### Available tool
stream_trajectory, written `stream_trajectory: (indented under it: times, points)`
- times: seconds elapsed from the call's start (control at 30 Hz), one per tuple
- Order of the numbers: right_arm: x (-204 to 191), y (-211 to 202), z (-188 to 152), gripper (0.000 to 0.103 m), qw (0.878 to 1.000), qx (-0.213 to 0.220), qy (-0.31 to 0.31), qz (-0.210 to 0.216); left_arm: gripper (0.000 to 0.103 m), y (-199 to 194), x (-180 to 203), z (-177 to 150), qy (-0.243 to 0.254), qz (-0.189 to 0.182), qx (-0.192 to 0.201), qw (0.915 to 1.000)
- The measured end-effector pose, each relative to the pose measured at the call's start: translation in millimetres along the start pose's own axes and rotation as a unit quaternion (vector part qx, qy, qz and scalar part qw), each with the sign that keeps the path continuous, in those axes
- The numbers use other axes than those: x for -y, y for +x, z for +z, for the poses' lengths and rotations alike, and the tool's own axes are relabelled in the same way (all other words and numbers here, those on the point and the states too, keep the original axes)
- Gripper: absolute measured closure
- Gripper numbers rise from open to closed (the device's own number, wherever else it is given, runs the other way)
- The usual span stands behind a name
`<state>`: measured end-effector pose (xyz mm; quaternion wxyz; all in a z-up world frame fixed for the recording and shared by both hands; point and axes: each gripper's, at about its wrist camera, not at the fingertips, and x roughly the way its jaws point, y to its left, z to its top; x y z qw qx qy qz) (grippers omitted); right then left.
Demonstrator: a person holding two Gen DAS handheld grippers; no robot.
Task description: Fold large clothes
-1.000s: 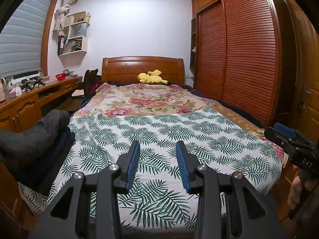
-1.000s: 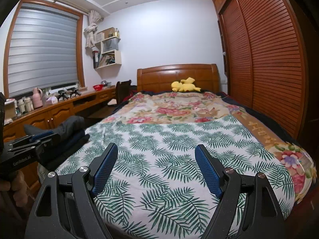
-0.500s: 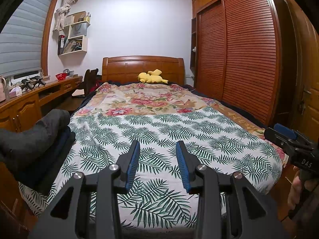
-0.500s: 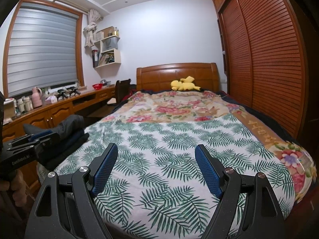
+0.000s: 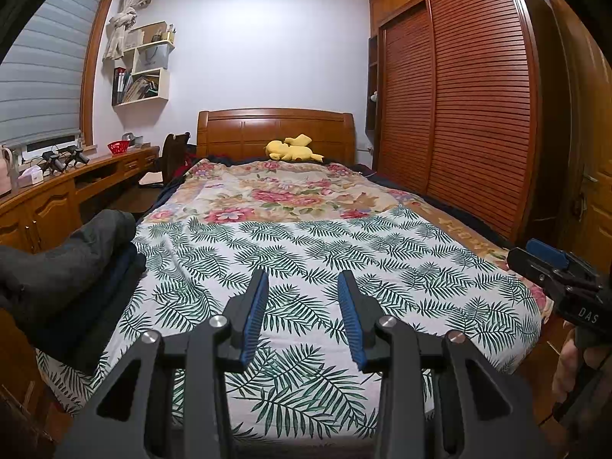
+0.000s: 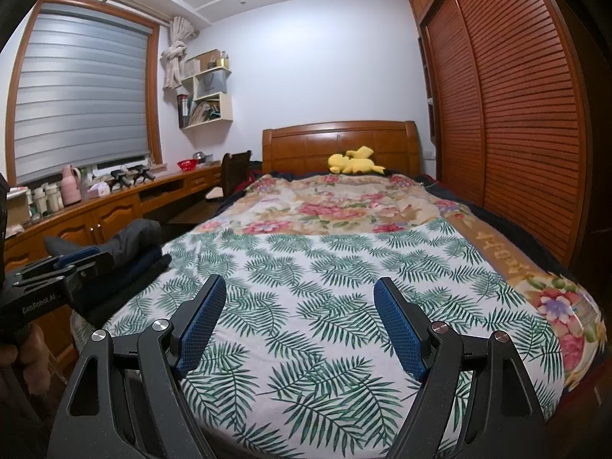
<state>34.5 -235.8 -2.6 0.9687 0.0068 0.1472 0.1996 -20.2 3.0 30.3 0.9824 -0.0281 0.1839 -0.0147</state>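
Observation:
A pile of dark clothes (image 5: 72, 264), grey on top of navy and black pieces, lies at the left edge of the bed; the right wrist view shows the same pile (image 6: 134, 241). My left gripper (image 5: 302, 281) hovers over the foot of the bed, open, with nothing between its blue pads (image 5: 252, 313). My right gripper (image 6: 299, 282) stands wider open over the palm-leaf sheet (image 6: 306, 267), also empty. Each gripper shows at the edge of the other's view: the right gripper (image 5: 535, 254) and the left gripper (image 6: 91, 258), each held by a hand. Neither touches the clothes.
A floral quilt (image 5: 290, 195) covers the far half of the bed, with a yellow plush toy (image 5: 290, 149) at the wooden headboard (image 5: 275, 130). A long wooden desk (image 6: 114, 206) and a chair (image 6: 233, 168) run along the left. Slatted wardrobe doors (image 5: 459, 114) line the right.

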Motion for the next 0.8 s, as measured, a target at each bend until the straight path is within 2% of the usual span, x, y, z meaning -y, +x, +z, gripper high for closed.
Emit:
stream_trajectory:
  times: [0.8]
  points:
    - [0.9,-0.3,-0.3,0.022,1.000,0.000,-0.002,0.000,0.066,-2.4,-0.8,2.6,0.000,0.001,0.004,1.0000]
